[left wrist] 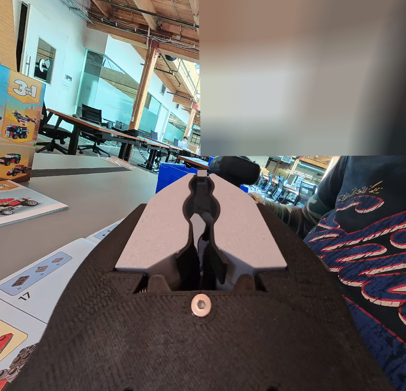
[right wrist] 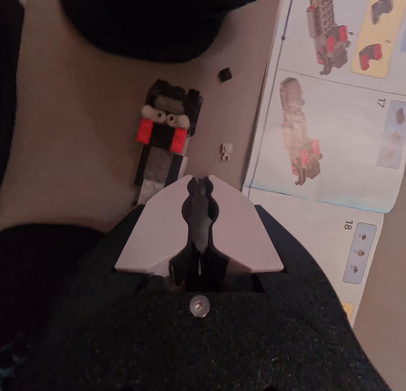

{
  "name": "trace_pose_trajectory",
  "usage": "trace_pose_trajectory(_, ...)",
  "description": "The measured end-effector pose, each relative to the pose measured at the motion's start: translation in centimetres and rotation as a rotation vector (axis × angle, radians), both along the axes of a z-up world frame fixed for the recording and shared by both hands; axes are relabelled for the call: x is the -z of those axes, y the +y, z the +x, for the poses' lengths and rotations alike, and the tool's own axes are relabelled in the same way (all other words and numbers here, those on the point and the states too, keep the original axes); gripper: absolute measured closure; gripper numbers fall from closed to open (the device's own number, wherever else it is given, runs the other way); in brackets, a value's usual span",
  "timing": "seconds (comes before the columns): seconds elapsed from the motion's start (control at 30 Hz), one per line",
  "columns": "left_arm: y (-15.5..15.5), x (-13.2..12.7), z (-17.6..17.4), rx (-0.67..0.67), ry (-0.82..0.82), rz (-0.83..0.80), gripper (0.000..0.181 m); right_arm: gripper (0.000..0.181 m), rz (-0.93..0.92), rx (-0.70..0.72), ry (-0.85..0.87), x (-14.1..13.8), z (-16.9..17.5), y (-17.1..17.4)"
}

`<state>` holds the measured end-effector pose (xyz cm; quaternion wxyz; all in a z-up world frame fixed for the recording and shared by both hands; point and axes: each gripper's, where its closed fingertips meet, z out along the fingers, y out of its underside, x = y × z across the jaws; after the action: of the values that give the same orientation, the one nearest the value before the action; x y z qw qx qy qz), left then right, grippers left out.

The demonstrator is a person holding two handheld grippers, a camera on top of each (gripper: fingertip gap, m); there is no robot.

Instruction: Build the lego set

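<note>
Grey tabletop (right wrist: 72,121) fills the right wrist view, and on it lies the partly built lego model (right wrist: 167,136), just ahead and to the left of the right gripper (right wrist: 201,177). The model is a long, narrow chassis: mostly black, with a grey studded strip down its middle, a red sloped brick on each side, a row of pale grey round pieces above them and a darker grey block at the far end. Its near end, light grey, runs under the gripper's left finger. Two loose pieces sit to the model's right, apart from it: a small black brick (right wrist: 224,74) farther off and a small tan piece (right wrist: 226,152) nearer, between the model and the open instruction booklet (right wrist: 342,182), whose pages show build steps.

The right gripper's fingers are drawn together; something small and dark seems to sit at the tips, but blur hides what it is.

From the left wrist view, the left gripper (left wrist: 202,175) is lifted off the table and faces out into an office with wooden beams and rows of desks. Its fingers are clenched on a small light grey piece (left wrist: 202,172) at the very tips. The lego box (left wrist: 17,125) stands at the left on the table, a closed booklet (left wrist: 26,202) before it. A person's patterned dark shirt (left wrist: 362,237) fills the right side.
</note>
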<state>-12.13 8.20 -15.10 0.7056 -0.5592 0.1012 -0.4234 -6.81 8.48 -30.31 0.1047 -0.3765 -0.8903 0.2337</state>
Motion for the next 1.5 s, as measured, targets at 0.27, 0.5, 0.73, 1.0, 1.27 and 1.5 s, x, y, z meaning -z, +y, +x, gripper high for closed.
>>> trace_pose_trajectory(0.27,0.0,0.1,0.0,-0.002,0.009,-0.006,0.174,0.172,-0.072,0.191,-0.016,-1.5,1.8,0.8)
trace_pose_trajectory(0.5,0.1,0.2,0.2,0.010,0.004,-0.015,0.174,0.177,-0.201,0.430,-0.081,-0.1,2.1,0.8)
trace_pose_trajectory(0.73,0.2,0.4,0.2,0.000,0.015,-0.021,0.174,0.173,-0.154,0.457,-0.014,-0.5,1.3,2.0)
trace_pose_trajectory(1.0,0.3,0.5,0.2,-0.004,0.022,-0.028,0.174,0.175,-0.224,0.473,-0.041,-0.1,1.4,0.9)
trace_pose_trajectory(1.27,0.3,0.6,0.1,-0.007,0.021,-0.032,0.174,0.170,-0.162,0.447,0.003,-0.3,0.5,1.7)
trace_pose_trajectory(1.5,0.4,0.6,-0.1,-0.010,0.010,-0.035,0.174,0.173,-0.188,0.560,-0.062,-0.2,1.2,1.1)
